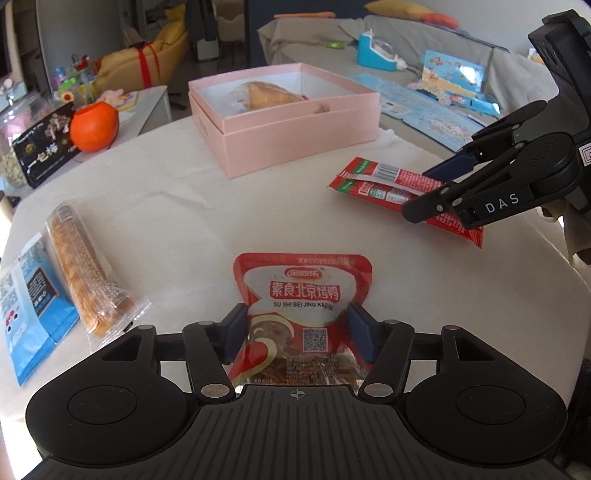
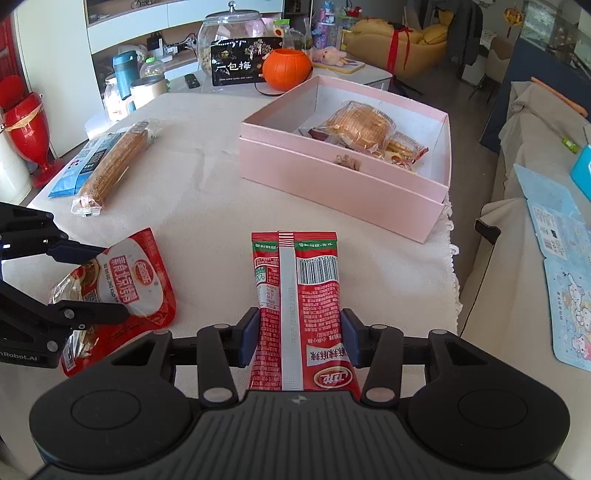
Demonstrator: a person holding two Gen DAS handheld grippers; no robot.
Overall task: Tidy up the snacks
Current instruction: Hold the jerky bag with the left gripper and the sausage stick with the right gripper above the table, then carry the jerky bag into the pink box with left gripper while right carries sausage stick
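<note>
A red vacuum pouch (image 1: 301,291) with Chinese print lies on the cream tablecloth, and my left gripper (image 1: 297,332) is shut on its near end, a blue pad squeezing in each side. The right wrist view shows that pouch (image 2: 144,280) crumpled between the left gripper (image 2: 110,284). My right gripper (image 2: 299,336) is shut on a long red sachet (image 2: 299,288), back seam and barcode facing up. From the left wrist camera the sachet (image 1: 373,184) lies to the right in the right gripper (image 1: 415,194). The open pink box (image 2: 332,184) (image 1: 295,140) beyond holds wrapped breads and small packets.
A long clear-wrapped biscuit pack (image 1: 85,266) (image 2: 114,162) and a blue packet (image 1: 26,306) (image 2: 77,166) lie at the table's left. An orange pumpkin bucket (image 2: 286,68), a black box (image 2: 240,62) and a glass jar (image 2: 221,33) stand behind. The tablecloth's edge (image 2: 452,258) is near on the right.
</note>
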